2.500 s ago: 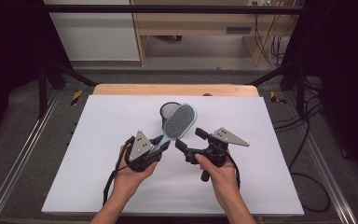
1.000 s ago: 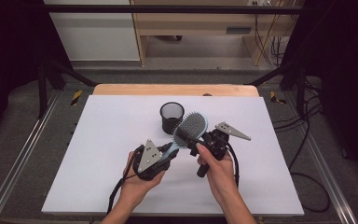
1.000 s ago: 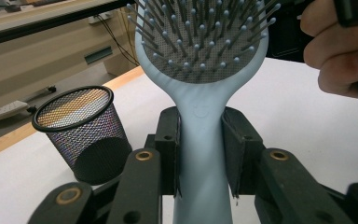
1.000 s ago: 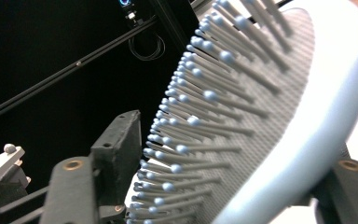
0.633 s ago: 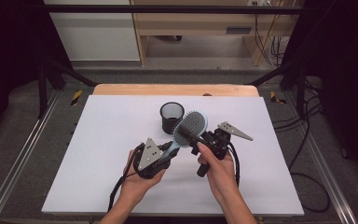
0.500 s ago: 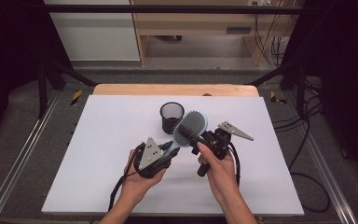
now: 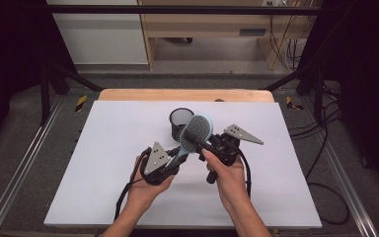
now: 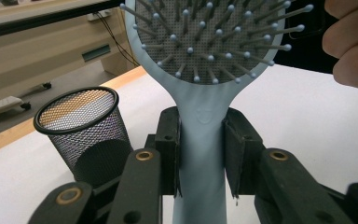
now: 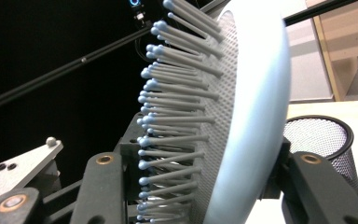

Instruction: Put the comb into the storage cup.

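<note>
Pinching the light-blue plastic paddle hairbrush (image 7: pixel 196 134): left tool (image 8: pixel 200 154) on its handle, right tool (image 9: pixel 205 186) across its head, beside black mesh cup (image 7: pixel 178 120).

This looks like a lab set up for recording handling work. A white table (image 7: pixel 103 163) with a wooden far edge stands inside a frame of black metal bars (image 7: pixel 177 9), with dark curtain-like black on both sides. Metal rails (image 7: pixel 19 177) run along its left and right edges over grey floor. Cables (image 7: pixel 325 163) trail across the floor at the right, and more hang by a pale wooden bench (image 7: pixel 217 24) beyond the far edge.
</note>
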A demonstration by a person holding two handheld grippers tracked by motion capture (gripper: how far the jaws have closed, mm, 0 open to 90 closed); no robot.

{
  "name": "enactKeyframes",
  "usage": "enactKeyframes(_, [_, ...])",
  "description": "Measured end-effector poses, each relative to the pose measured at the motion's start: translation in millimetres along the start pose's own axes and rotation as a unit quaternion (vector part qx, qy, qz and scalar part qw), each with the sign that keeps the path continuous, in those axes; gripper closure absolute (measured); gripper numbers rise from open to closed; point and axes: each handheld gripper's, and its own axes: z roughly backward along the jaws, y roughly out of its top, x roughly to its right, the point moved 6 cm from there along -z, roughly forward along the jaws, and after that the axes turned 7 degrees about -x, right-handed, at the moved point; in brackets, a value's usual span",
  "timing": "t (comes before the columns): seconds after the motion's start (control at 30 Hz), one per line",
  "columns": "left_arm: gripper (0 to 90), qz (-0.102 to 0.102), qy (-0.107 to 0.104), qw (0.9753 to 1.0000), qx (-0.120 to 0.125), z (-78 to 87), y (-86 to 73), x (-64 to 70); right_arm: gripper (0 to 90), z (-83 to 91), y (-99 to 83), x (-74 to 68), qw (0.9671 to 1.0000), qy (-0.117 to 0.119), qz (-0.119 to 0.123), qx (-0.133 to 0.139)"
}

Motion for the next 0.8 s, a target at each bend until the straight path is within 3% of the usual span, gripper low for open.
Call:
enactKeyframes(0.5, [69.6,0.026,-0.012,0.9996,-0.006,-5.6,-0.3,-2.5,55.2,-4.9,3.2,-5.7,0.9991,-0.015,0.037,-0.014])
enactKeyframes(0.8, [69.4,0.038,0.002,0.9992,-0.009,1.5,-4.3,-11.2,55.6,-17.1,3.4,-12.9,0.9984,-0.013,0.047,-0.027])
